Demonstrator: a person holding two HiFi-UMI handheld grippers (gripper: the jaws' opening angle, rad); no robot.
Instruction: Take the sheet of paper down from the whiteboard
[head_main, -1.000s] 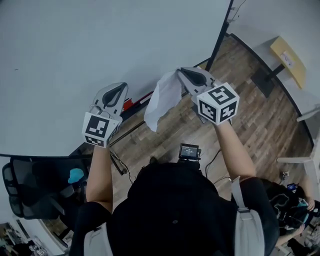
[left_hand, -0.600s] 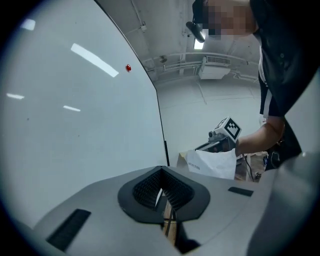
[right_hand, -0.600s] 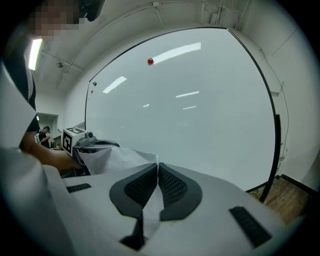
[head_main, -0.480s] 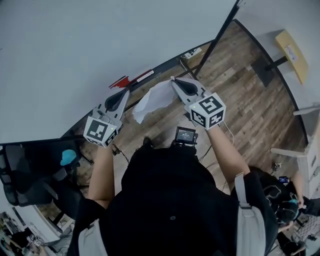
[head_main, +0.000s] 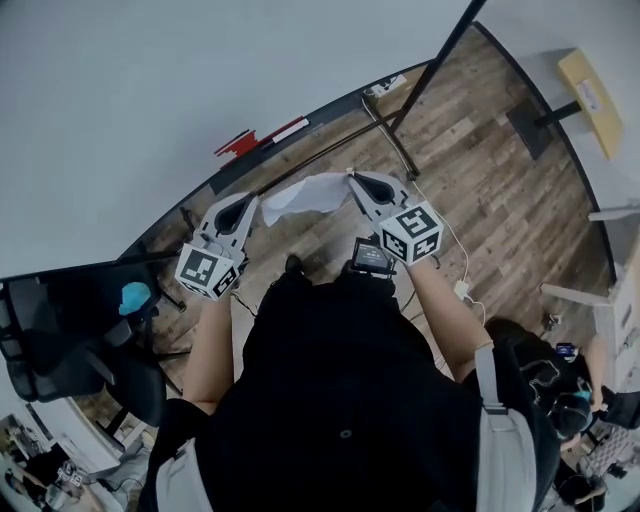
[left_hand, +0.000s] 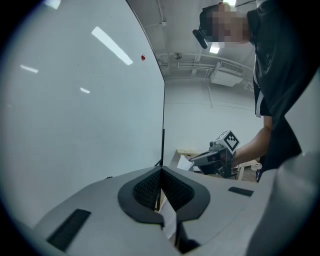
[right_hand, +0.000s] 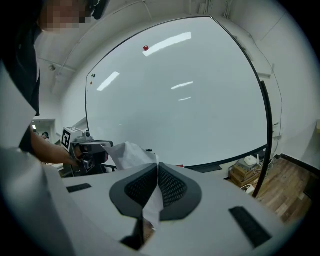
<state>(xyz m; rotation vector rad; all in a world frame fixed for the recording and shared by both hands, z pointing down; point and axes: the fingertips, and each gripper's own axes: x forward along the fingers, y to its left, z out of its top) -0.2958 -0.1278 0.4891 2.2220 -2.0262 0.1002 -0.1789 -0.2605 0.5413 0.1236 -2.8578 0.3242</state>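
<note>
The white sheet of paper (head_main: 305, 193) is off the whiteboard (head_main: 150, 90) and stretches crumpled between my two grippers over the wooden floor. My right gripper (head_main: 352, 178) is shut on its right end, and the pinched paper (right_hand: 150, 202) runs back between the pads. My left gripper (head_main: 250, 199) is also shut, with a white paper strip (left_hand: 168, 220) caught between its jaws. The sheet's left end lies right at the left tips; I cannot tell whether that strip is part of it. A red magnet (right_hand: 145, 48) sits high on the whiteboard (right_hand: 185, 100).
The board's black frame and stand leg (head_main: 400, 145) run just ahead of the grippers, with a red item (head_main: 238, 143) on its tray. A black chair (head_main: 60, 350) stands at the left, a yellow tabletop (head_main: 590, 92) at the far right, and another person (head_main: 570, 400) at the lower right.
Both grippers have sunk from in front of the board to below its lower edge. The sheet, which hung down from the right gripper, now lies nearly level and reaches the left gripper.
</note>
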